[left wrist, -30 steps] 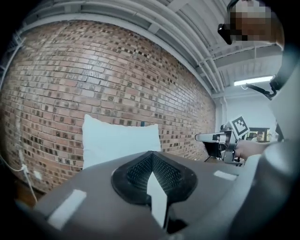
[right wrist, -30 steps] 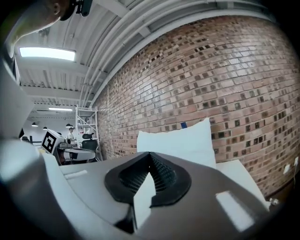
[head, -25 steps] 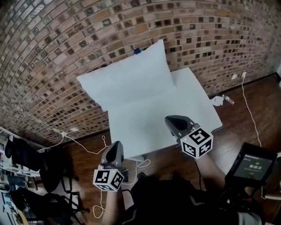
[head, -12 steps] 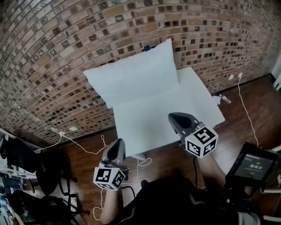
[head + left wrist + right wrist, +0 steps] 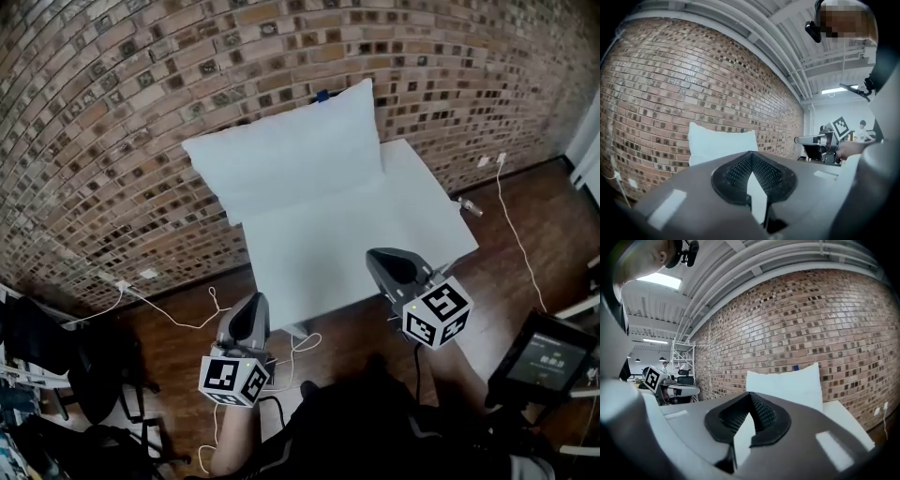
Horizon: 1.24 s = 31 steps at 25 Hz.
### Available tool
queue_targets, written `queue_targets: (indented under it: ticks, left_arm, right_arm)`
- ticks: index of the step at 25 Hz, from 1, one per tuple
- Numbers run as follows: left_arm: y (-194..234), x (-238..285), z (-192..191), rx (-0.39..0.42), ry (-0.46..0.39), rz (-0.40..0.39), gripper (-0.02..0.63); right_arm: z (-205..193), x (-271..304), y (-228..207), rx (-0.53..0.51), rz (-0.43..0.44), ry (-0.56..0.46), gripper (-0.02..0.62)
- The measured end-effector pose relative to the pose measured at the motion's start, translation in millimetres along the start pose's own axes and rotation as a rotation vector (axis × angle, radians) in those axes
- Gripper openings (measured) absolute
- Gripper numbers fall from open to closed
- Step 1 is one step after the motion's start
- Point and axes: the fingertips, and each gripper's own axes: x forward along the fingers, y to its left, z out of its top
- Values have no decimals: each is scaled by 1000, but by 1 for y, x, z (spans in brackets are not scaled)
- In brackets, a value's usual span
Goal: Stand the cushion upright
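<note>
A white cushion (image 5: pixel 291 159) stands upright on the far edge of a white table (image 5: pixel 356 248), leaning against the brick wall. It also shows in the left gripper view as the cushion (image 5: pixel 719 143) and in the right gripper view as the cushion (image 5: pixel 787 383). My left gripper (image 5: pixel 251 309) is shut and empty, hanging over the floor off the table's near left corner. The right gripper (image 5: pixel 386 260) is shut and empty above the table's near right edge. Both are well short of the cushion.
The brick wall (image 5: pixel 141 112) runs behind the table. White cables (image 5: pixel 178 314) trail over the wooden floor at the left and right. A black chair (image 5: pixel 66 347) stands at the lower left, and a small screen (image 5: pixel 546 354) on a stand at the lower right.
Both grippers have drawn back from the cushion toward the near side of the table. The cushion stays upright against the wall.
</note>
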Motion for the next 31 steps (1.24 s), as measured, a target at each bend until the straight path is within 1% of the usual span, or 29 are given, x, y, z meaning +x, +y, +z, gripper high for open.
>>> queue_targets:
  ticks: [4,10,15,21,27,31]
  left_arm:
    - [-2,1,2,-13,-5,-11,5]
    - [-10,3,4,-51,-6,-25,5]
    - [-15,5,8,-39,-21,-32,5]
    - [-22,6,8,-60,-11,-28,5]
    - [-20,7,4,-58,-7,-23,5]
    - [-21,8,9,-60,8,-7,5]
  right_arm:
    - [-2,-6,1,1,-17,7,6]
    - [4,-13,6,-37,-11,8,6]
    - [5,-20,4,-29,-12,-1,5]
    - [5,-25,2,-30,-3,-9,5]
    - [5,-25,-3,-15,-3,-11,5]
    - [9,-25,-6,-13,-6,-10,5]
